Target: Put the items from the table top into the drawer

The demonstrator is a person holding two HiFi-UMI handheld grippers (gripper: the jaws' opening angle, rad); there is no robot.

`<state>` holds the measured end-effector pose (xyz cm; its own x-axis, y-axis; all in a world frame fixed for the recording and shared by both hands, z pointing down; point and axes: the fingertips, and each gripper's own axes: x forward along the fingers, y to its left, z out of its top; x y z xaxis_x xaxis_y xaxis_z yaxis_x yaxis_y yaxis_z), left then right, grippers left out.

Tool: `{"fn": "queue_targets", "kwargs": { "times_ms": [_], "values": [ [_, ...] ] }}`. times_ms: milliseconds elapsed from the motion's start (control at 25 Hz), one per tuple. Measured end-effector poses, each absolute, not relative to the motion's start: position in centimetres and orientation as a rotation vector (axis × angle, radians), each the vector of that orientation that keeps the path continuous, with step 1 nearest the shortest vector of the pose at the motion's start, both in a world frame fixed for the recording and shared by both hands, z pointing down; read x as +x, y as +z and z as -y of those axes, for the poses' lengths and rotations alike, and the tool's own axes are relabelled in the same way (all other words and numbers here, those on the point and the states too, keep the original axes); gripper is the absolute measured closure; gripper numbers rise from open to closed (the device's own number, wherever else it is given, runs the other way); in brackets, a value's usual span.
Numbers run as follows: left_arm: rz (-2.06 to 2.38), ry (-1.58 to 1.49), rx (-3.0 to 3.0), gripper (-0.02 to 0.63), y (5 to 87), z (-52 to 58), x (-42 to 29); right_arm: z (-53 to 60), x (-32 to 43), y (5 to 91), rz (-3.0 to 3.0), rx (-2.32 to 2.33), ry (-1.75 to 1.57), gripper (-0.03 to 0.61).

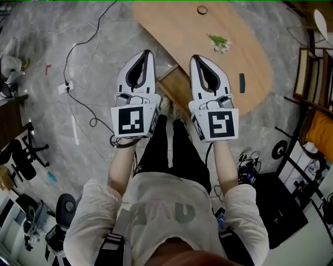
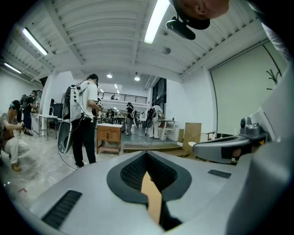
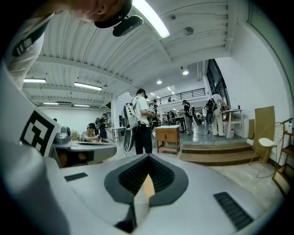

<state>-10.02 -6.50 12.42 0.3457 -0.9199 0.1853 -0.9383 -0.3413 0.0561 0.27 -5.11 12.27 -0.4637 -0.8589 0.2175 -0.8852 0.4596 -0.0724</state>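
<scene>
So the left gripper (image 1: 148,52) is being held with its jaws closed together and nothing in them. Same deal for the right gripper (image 1: 195,57), closed and empty. They're being held side by side, tips being pointed toward the near edge of the wooden desk (image 1: 177,28). Further out, all the stuff is being carried by the desk, well apart from both grippers: a dark little bar (image 1: 242,82) near the right edge, a flower sprig (image 1: 219,42) further in and a small ring (image 1: 202,9) at the far end. Cables (image 1: 78,57) are being trailed across the floor (image 1: 41,104) on the left.
</scene>
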Motion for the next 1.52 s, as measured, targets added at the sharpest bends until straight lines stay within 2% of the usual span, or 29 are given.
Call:
{"fn": "queue_targets", "kwargs": {
  "times_ms": [280, 480, 760, 1240, 1280, 1320, 1360, 1520],
  "values": [
    [1.653, 0.294, 2.368, 0.606, 25.8, 5.5, -8.7, 4.7, 2.8, 26.0, 2.462, 1.589, 0.414, 0.577],
    [1.593, 0.343, 2.352, 0.606, 30.5, 4.7, -7.6, 3.3, 3.6, 31.9, 2.4, 1.6, 0.51, 0.578],
    [1.524, 0.35, 2.395, 0.606, 31.4, 4.2, -4.5, 2.1, 5.2, 34.0, 2.351, 1.616, 0.545, 0.577],
    [1.497, 0.363, 2.384, 0.606, 32.6, 5.3, -3.3, 6.2, 7.9, 35.1, 2.295, 1.587, 0.423, 0.578],
    [1.492, 0.37, 2.387, 0.606, 32.9, 5.4, -3.1, 7.2, 8.3, 35.8, 2.279, 1.54, 0.37, 0.548],
    [1.489, 0.375, 2.391, 0.606, 33.1, 5.4, -2.8, 8.3, 8.7, 36.6, 2.258, 1.483, 0.313, 0.446],
    [1.486, 0.378, 2.394, 0.606, 33.3, 5.5, -2.6, 9.5, 9.2, 37.5, 2.226, 1.423, 0.258, 0.4],
    [1.475, 0.394, 2.388, 0.606, 33.9, 6.1, -2.1, 14.4, 11.6, 41.8, 2.026, 1.14, 0.062, 0.347]
  ]
}}
